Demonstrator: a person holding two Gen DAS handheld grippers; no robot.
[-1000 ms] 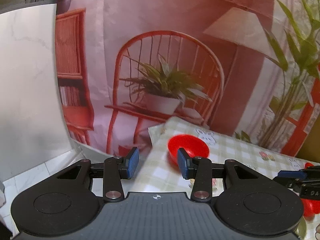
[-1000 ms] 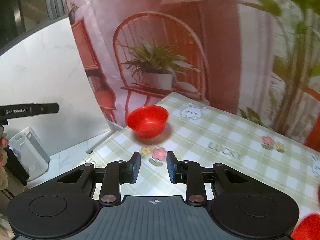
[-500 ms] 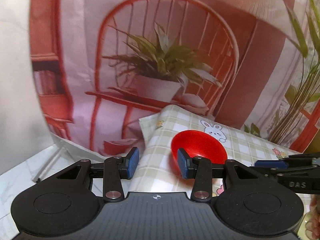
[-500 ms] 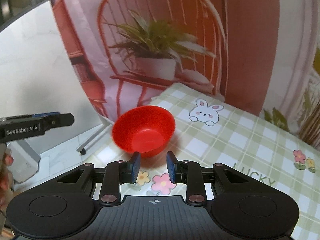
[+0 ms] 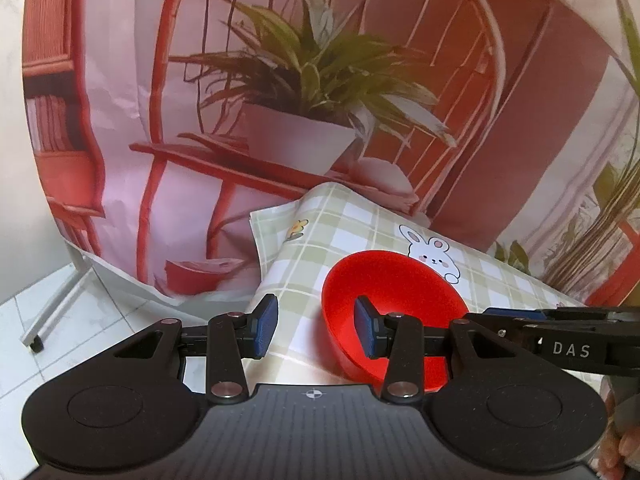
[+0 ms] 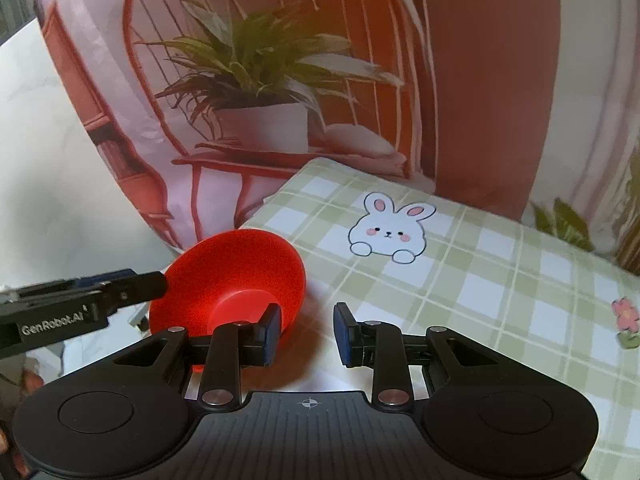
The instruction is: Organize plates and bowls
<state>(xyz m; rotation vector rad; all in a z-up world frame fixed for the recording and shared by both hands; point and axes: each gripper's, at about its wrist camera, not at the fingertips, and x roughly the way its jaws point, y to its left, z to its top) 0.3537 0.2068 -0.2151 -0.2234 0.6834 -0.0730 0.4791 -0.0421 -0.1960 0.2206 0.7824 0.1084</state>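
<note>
The red bowl [image 6: 236, 280] sits near the far left corner of the worktop [image 6: 480, 264]. Both grippers, left [image 5: 316, 330] and right [image 6: 306, 334], have their jaws apart, one on each side of the bowl's rim.

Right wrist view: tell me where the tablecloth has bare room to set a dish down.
Free: the checked tablecloth right of the red bowl, around the bunny print and toward the flower print. Crowded: the near-left corner, where the bowl, left gripper and right gripper meet.
</note>
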